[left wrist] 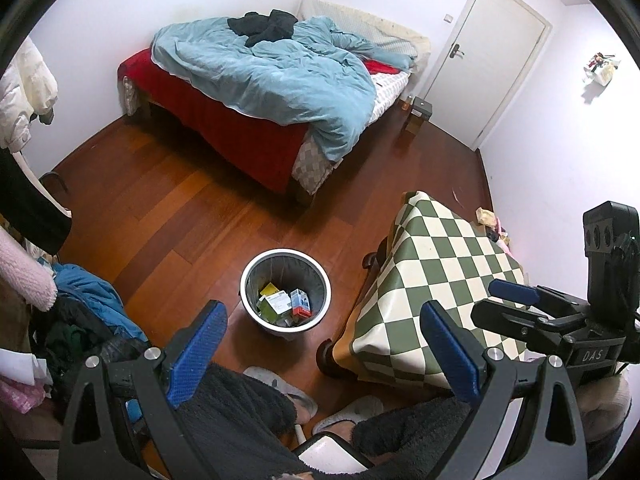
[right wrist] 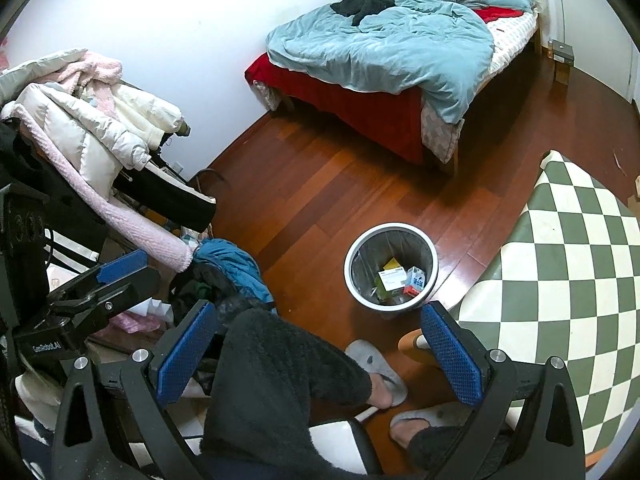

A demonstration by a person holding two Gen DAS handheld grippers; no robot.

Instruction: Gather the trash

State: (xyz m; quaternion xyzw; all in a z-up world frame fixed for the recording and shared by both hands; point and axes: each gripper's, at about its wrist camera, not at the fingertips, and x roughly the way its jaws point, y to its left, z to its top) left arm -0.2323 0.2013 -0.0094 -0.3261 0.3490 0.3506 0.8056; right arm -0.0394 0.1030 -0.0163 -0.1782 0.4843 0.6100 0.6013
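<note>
A round white trash bin (left wrist: 325,280) with a dark liner stands on the wooden floor; it also shows in the right wrist view (right wrist: 431,258). Inside lie several small boxes (left wrist: 285,302), white, yellow-green and red-blue. My left gripper (left wrist: 326,346) is open and empty, held high above the floor just short of the bin. My right gripper (right wrist: 320,346) is open and empty too, above my legs and left of the bin. The right gripper also shows in the left wrist view (left wrist: 516,294), over the checkered table.
A table with a green-and-white checkered cloth (left wrist: 444,276) stands right of the bin. A bed with a blue duvet (left wrist: 272,76) lies beyond. Piled clothes (right wrist: 92,132) fill the left side. Small clutter (left wrist: 490,220) lies by the right wall. A white door (left wrist: 488,56) is at the far right.
</note>
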